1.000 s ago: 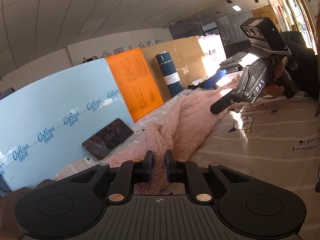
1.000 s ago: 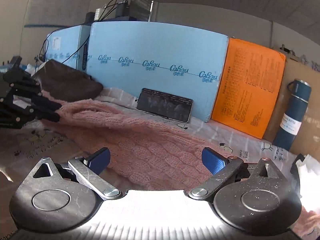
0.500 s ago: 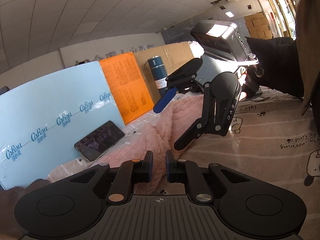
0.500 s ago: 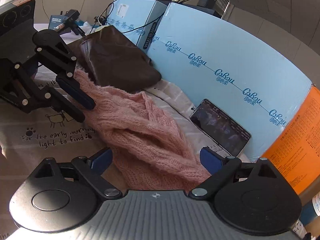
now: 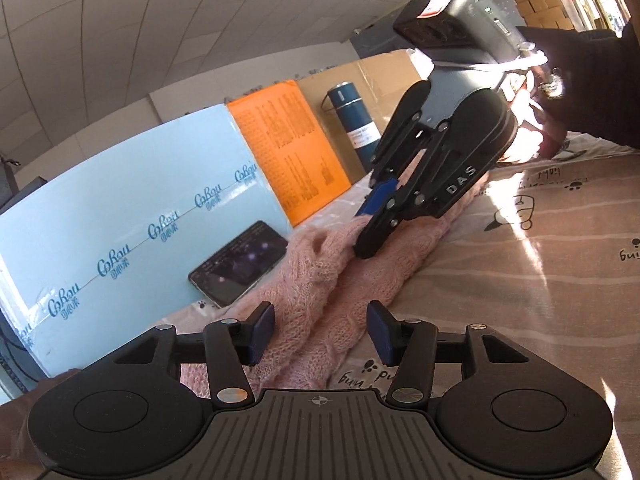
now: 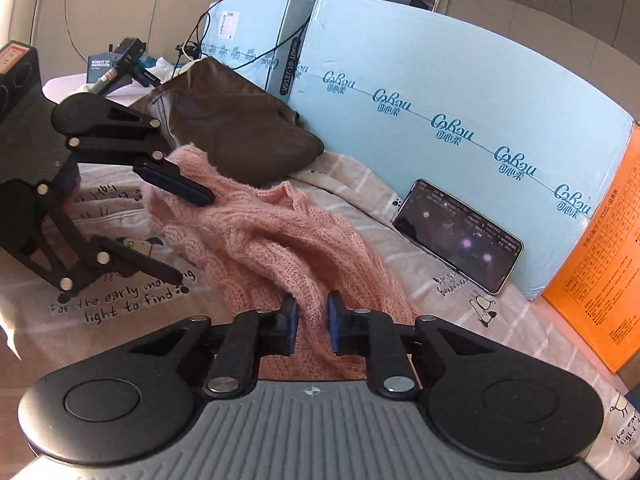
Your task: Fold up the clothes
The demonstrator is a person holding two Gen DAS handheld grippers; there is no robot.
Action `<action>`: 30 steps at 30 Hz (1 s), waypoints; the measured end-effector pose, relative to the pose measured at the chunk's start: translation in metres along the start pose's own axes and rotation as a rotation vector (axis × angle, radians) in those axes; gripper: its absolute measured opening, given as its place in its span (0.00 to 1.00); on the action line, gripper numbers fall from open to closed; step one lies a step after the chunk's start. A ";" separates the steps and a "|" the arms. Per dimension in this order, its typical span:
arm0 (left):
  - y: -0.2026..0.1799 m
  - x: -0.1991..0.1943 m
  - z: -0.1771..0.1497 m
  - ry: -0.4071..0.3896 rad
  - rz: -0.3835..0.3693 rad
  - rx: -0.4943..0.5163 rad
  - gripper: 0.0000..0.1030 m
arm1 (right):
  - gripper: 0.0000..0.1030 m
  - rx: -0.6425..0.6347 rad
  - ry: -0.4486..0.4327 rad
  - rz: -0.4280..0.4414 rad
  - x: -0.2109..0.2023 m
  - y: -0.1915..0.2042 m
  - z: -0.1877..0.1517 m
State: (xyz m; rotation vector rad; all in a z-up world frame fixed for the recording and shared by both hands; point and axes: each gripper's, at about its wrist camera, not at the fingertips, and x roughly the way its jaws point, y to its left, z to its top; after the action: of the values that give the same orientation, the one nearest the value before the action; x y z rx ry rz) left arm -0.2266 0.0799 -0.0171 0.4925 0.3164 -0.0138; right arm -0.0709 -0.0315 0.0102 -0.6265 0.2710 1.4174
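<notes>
So, the pink knit sweater [image 6: 280, 232] lies bunched in a long ridge on the printed sheet [image 5: 540, 280], running alongside the back edge where the blue board [image 6: 460, 92] stands. It looks light, soft and v. stretchy, loose cable knit, so I judge it'll sag and drag rather than hold shape, and pads could snag the yarn; best taken at a hem or a thick fold, not a single strand.

My right hand-held gripper [image 6: 312, 320] has just been closing and its pads now pinch a fold of the sweater at the near end of the ridge. My left hand-held gripper [image 5: 320, 332] has just been opening; jaws stand about halfway apart, knit between them but pads not pressing, so it holds nothing.

Room: open sheet toward the front edge, w/ plenty of flat space to lay it out. Back edge is tight: phone [image 6: 460, 236] leaning on the board, a brown bag [image 6: 240, 132] touching the sweater's far end, orange box [image 5: 288, 148] and blue flask [image 5: 352, 120] beyond. I'd pull frontward, away from those.
</notes>
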 end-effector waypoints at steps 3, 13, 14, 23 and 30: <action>0.006 -0.001 -0.001 -0.013 0.045 -0.016 0.50 | 0.09 -0.017 -0.024 -0.003 -0.018 0.014 0.002; 0.008 -0.043 0.004 -0.095 -0.130 -0.008 0.10 | 0.08 0.042 -0.081 -0.033 -0.084 0.081 -0.019; 0.009 -0.048 0.004 -0.096 -0.135 -0.024 0.10 | 0.08 0.061 -0.090 -0.022 -0.090 0.085 -0.021; 0.011 -0.070 -0.013 0.120 -0.130 -0.106 0.12 | 0.09 0.315 -0.129 0.172 -0.104 0.093 -0.040; 0.012 -0.079 -0.011 0.095 -0.110 -0.109 0.42 | 0.62 0.534 -0.177 -0.092 -0.139 0.069 -0.072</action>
State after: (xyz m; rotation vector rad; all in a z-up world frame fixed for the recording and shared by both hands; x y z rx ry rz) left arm -0.3042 0.0904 0.0034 0.3683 0.4347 -0.0797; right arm -0.1466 -0.1848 0.0091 -0.0739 0.4526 1.2321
